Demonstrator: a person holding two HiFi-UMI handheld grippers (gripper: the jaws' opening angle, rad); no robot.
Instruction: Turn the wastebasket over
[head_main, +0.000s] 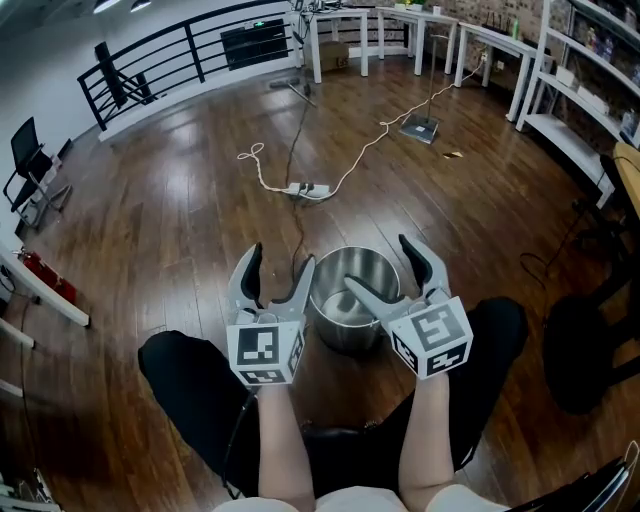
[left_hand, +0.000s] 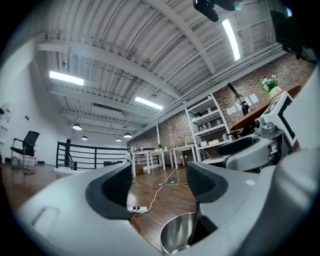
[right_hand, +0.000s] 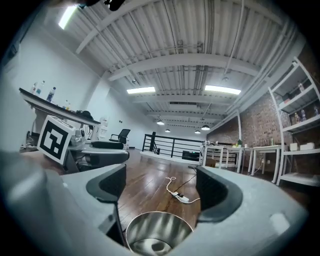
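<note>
The head view alone shows the whole layout: the wastebasket (head_main: 350, 300) stands upright, mouth up, on the dark plank surface (head_main: 170, 200) between the seated person's knees; the left tool (head_main: 281, 258) hangs just beside its rim at 9 o'clock, and the right tool (head_main: 378, 262) reaches over the rim from 3 o'clock, one jaw above the open mouth. The left gripper view catches only a curved slice of the wastebasket (left_hand: 182, 235) at 5 o'clock, under the left tool (left_hand: 159, 185), whose jaws stand wide with only air and surface between them. The right gripper view looks down into the round mouth of the wastebasket (right_hand: 157, 232) at 6 o'clock, below the right tool (right_hand: 160, 187), likewise spread wide and gripping nothing. The wastebasket is a plain cylinder of brushed, shiny steel with a thin rolled rim, its inner wall showing streaked reflections; the tool bodies are smooth grey plastic with black ribbed pads. A white power strip (head_main: 308, 189) lies well beyond the wastebasket at 12 o'clock, trailing a pale looping cable (head_main: 262, 170). Both bare forearms run forward side by side from 6 o'clock, wrists level; each tool carries a marker cube (head_main: 265, 350) facing up toward the head, jaws pointing away toward 12 o'clock.
</note>
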